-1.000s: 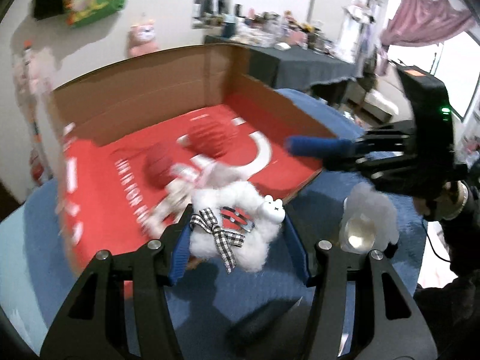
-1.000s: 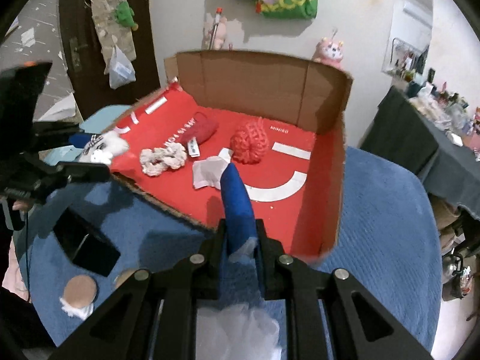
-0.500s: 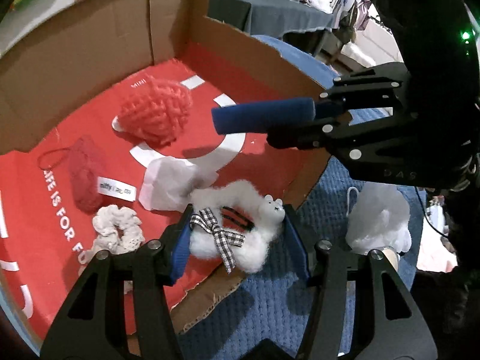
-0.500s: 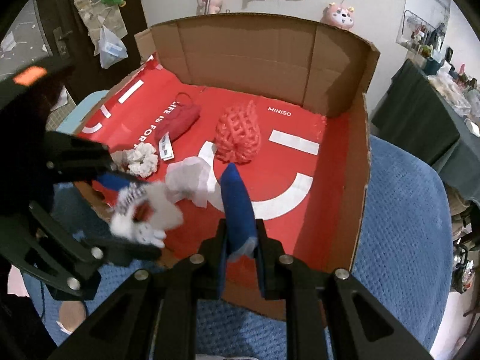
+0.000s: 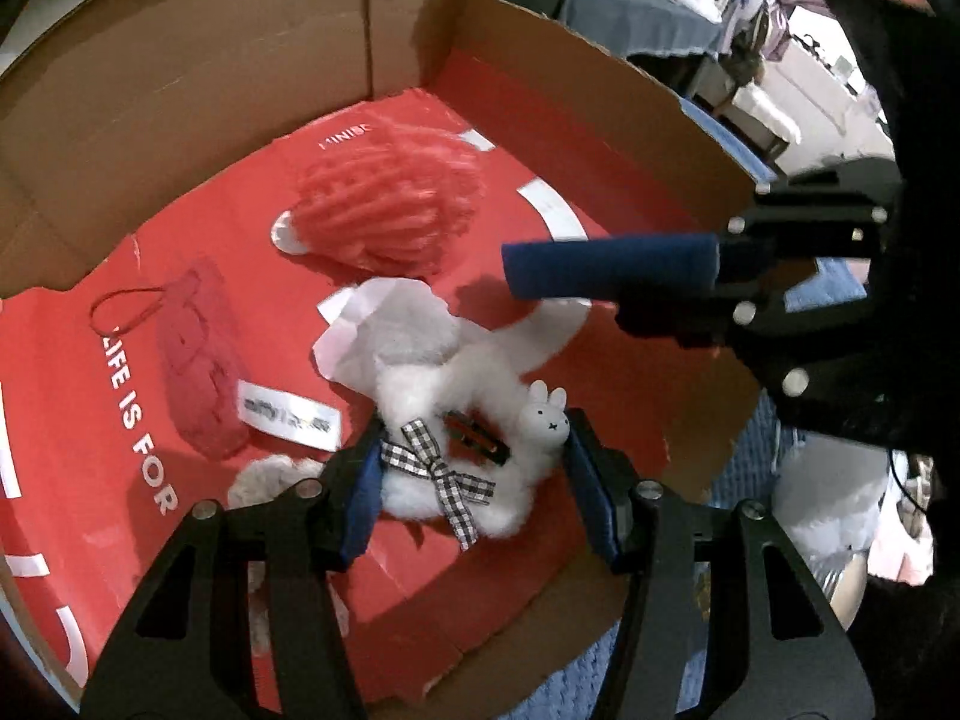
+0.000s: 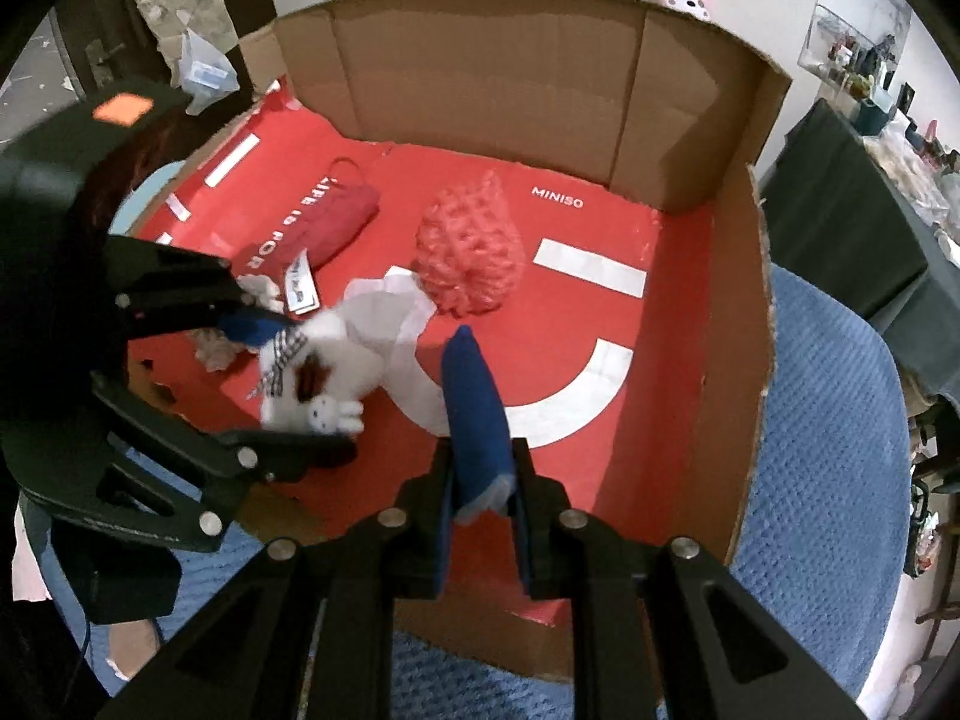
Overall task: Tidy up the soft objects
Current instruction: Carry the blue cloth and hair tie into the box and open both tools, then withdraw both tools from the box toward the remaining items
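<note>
My left gripper (image 5: 471, 456) is shut on a white fluffy ring (image 5: 414, 492) with a checked bow and a small bunny head. It hangs low over the red floor near the front edge of the cardboard box (image 5: 210, 60). In the right wrist view the same ring (image 6: 342, 360) sits between the left gripper's fingers (image 6: 252, 324). My right gripper (image 6: 483, 480) is shut on a dark blue soft roll (image 6: 474, 396), which points into the box over the white arc print. The roll (image 5: 606, 267) also shows from the left wrist view.
In the box lie a coral knit piece (image 6: 471, 252), a dark red pouch (image 6: 324, 228) with a tag, crumpled white paper (image 6: 390, 312) and a cream crochet scrunchie (image 5: 264, 477). The box rests on a blue textured cover (image 6: 828, 450). Another white fluffy object (image 5: 834, 504) lies outside, right.
Both grippers have moved forward and down, from in front of the box to over its red floor, each still holding its object. The box fills more of both views.
</note>
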Demonstrator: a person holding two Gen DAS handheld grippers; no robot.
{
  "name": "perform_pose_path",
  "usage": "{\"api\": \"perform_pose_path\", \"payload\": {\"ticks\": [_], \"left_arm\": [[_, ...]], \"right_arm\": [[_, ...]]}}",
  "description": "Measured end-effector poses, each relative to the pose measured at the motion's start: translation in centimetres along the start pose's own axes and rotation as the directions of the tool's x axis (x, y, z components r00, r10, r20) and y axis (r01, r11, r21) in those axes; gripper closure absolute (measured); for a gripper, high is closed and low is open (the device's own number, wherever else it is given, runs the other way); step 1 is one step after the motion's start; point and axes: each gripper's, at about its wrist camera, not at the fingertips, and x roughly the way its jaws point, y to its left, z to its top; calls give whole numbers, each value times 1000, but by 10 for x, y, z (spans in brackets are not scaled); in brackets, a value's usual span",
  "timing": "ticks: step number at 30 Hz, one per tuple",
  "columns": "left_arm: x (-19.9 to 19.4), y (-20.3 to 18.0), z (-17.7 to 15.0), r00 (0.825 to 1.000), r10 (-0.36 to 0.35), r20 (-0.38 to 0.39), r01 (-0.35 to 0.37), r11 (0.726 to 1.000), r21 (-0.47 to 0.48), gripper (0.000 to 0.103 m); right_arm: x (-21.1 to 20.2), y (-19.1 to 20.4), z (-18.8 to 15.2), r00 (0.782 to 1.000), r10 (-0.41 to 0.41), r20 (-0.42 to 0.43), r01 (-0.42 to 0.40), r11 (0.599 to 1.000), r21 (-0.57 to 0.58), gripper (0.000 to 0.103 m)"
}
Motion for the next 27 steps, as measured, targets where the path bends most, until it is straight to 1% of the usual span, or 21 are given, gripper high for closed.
{"api": "perform_pose_path", "payload": {"ticks": [3,8,9,12,13,14,15,17,19,24,27], "left_arm": [[-2,3,-1,1000,14,8,-14,1000,-1,49],[-3,2,-5,999,35,14,-36,999,18,49],[-3,1,-5,999,41,12,-41,999,23,48],[-1,-3,-3,998,58,11,-59,998,34,41],[-1,-4,-3,998,65,14,-66,997,35,37],[-2,-4,-4,997,69,17,-70,997,35,36],[-3,-6,-5,997,69,23,-70,997,35,36],[-6,-6,-5,997,65,29,-66,997,30,36],[-10,-6,-7,997,65,36,-66,998,25,35],[-26,-9,-12,995,77,68,-77,997,4,34],[-42,-13,-19,992,89,89,-89,996,-10,34]], "right_arm": [[8,2,3,1000,-19,-9,19,1000,-2,85],[15,4,5,1000,-24,-17,24,1000,1,79],[16,4,5,1000,-23,-20,23,1000,4,76],[19,5,6,999,-33,-23,33,999,-4,65],[20,7,6,999,-30,-23,30,1000,-9,64],[20,8,6,999,-33,-23,33,999,-15,62],[19,9,5,999,-37,-21,36,999,-18,57],[16,12,4,999,-39,-15,39,999,-24,54],[13,15,3,999,-49,-5,48,998,-34,48],[7,19,2,999,-51,8,52,998,-35,44],[-7,19,-2,998,-59,36,60,998,-20,33]]}}
